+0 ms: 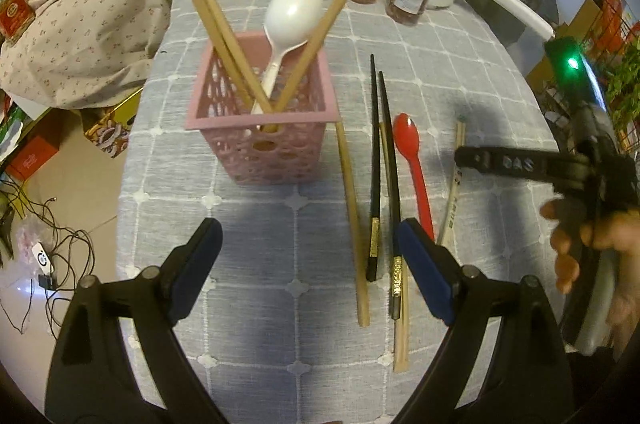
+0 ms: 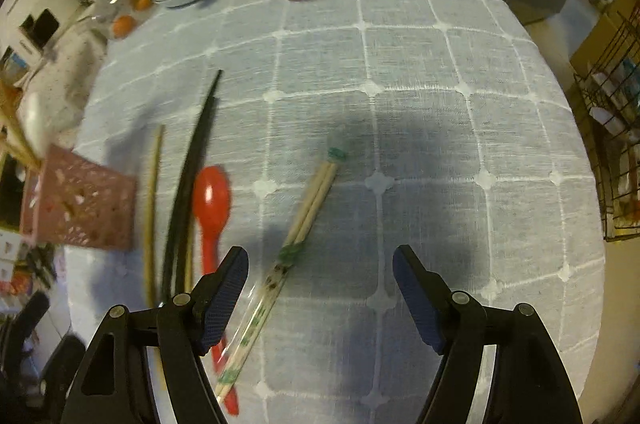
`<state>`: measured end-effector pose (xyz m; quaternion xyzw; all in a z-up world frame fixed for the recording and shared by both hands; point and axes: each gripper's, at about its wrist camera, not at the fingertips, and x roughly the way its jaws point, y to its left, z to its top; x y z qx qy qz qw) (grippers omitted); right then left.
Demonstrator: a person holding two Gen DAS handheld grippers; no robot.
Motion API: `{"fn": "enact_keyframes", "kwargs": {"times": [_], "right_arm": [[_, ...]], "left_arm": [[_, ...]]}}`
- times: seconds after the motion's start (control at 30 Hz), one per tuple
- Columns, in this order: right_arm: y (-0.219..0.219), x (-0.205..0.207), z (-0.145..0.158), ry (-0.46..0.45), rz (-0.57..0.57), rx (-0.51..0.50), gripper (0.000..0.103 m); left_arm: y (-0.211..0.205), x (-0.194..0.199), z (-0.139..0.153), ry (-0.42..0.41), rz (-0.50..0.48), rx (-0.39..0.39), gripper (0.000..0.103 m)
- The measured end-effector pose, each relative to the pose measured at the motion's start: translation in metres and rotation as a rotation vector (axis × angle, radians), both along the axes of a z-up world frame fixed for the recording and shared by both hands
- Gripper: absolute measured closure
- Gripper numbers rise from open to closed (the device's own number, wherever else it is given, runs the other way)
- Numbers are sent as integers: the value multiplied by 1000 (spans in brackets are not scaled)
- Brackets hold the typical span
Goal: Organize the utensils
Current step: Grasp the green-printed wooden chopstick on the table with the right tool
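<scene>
Left wrist view: raised lettering "DAS" reads on the black arm of the right tongs (image 1: pixel 516 164), held in a hand (image 1: pixel 588 248) at the right edge. Pink perforated basket (image 1: pixel 264 128) stands upright on the surface (image 1: pixel 440 72), covered in grey-blue checked cloth; it holds bamboo chopsticks (image 1: pixel 216 20) and a white spoon (image 1: pixel 294 12). Just right of the basket lie a loose bamboo chopstick (image 1: pixel 352 216), two black chopsticks (image 1: pixel 376 160) with gold bands, a red spoon (image 1: pixel 412 160) and a wrapped chopstick pair (image 1: pixel 452 192). Left tongs (image 1: pixel 308 264) stand apart, nothing between them, bare cloth beneath. Jars and bowls crowd the far edge.

Right wrist view: right tongs (image 2: pixel 320 300) apart and empty above the wrapped chopstick pair (image 2: pixel 288 256), whose sleeve print is unreadable. Open cloth runs to the right edge. Red spoon (image 2: pixel 210 200), black chopsticks (image 2: pixel 192 176) and basket (image 2: pixel 80 204) sit left, blurred.
</scene>
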<state>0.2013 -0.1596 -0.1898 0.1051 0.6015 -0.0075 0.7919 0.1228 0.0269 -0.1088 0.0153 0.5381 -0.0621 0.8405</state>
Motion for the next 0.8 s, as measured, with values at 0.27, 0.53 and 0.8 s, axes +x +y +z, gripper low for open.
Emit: {"fn": "enact_keyframes", "kwargs": {"times": [0.27, 0.53, 0.8], "right_arm": [[3, 18, -14, -15, 45, -109, 38], [-14, 11, -9, 1, 104, -126, 94], [-66, -4, 1, -3, 50, -37, 98]], "left_arm": [[-2, -1, -1, -20, -8, 18, 13], [-26, 2, 1, -25, -55, -2, 21], [-76, 13, -5, 23, -161, -51, 60]]}}
